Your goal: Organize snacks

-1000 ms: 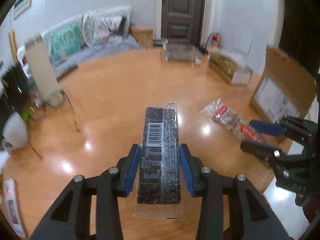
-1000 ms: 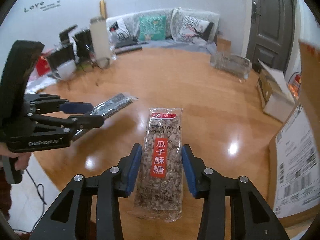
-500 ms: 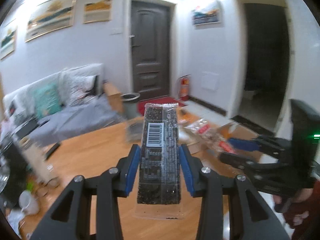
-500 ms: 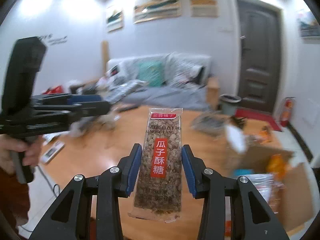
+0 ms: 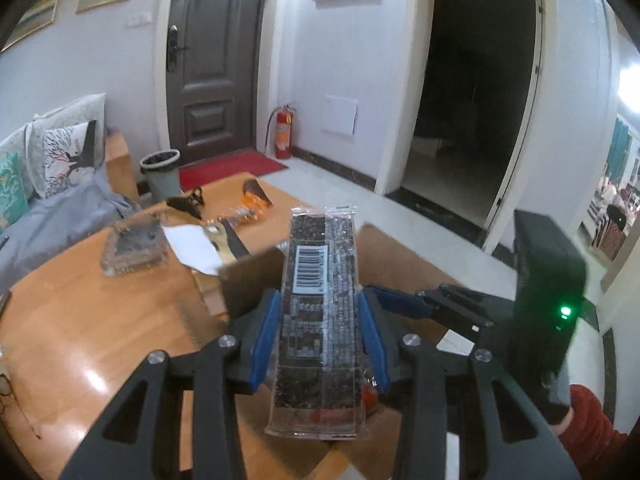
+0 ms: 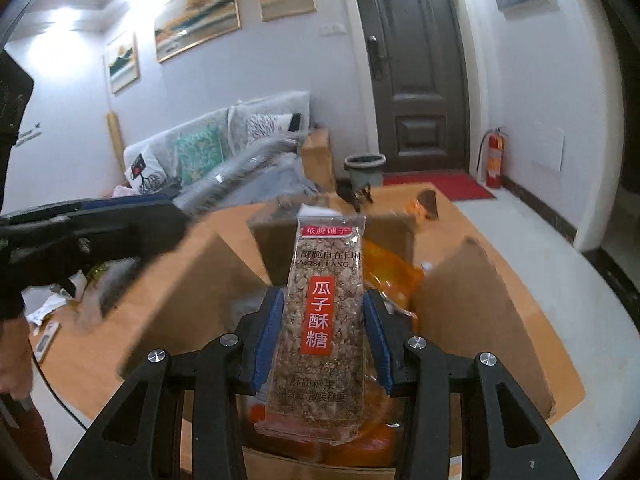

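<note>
White walls, a dark door [image 5: 216, 60] and a grey sofa [image 6: 224, 160] fill the background; a wooden counter [image 5: 80, 320] spreads across the lower left of the left wrist view. At the centre of that view the left gripper [image 5: 320, 320] has its jaws closed partway on a dark snack bar [image 5: 320, 312] in clear wrap with a barcode label, the blue pads pressing its long edges. It hangs over an open cardboard box [image 5: 248, 280]. The right gripper [image 5: 404, 304] reaches in from the right, just beside it.

In the right wrist view the right gripper [image 6: 324, 332] grips a seed brittle bar [image 6: 324, 320] with a red label the same way, at centre frame, above the box [image 6: 460, 300], which has orange packets [image 6: 396, 276] inside. The left gripper [image 6: 92, 232] enters at the left edge.
</note>
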`<state>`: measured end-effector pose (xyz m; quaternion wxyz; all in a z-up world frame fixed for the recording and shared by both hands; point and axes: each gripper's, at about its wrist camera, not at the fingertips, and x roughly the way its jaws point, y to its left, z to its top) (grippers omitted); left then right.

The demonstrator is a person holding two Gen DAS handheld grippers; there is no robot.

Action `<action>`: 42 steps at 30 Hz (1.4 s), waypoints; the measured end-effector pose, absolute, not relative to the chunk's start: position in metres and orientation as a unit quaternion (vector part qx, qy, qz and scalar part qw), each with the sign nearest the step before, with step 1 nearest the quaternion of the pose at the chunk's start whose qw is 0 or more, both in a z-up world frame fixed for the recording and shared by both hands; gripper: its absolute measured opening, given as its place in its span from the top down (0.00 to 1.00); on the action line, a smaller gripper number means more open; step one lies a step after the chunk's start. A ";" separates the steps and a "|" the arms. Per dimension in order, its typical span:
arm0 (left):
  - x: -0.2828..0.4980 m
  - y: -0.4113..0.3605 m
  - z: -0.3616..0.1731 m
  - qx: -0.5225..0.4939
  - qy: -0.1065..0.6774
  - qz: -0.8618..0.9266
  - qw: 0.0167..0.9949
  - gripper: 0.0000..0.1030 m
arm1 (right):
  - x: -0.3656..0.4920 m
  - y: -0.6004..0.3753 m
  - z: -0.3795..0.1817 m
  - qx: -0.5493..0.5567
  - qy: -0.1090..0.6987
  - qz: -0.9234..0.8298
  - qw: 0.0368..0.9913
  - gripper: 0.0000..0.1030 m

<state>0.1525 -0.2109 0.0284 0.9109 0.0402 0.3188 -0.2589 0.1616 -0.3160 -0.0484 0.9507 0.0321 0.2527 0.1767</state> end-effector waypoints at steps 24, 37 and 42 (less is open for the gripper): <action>0.164 -0.211 0.001 0.039 0.359 -0.255 0.897 0.38 | 0.155 -0.341 -0.066 0.035 0.288 0.170 0.942 0.62; 0.117 -0.149 0.046 0.029 0.272 -0.200 0.941 0.09 | 0.144 -0.316 -0.041 0.011 0.265 0.195 0.944 0.55; 0.099 -0.124 0.059 0.026 0.250 -0.178 0.951 0.08 | 0.142 -0.304 -0.031 0.011 0.261 0.201 0.944 0.55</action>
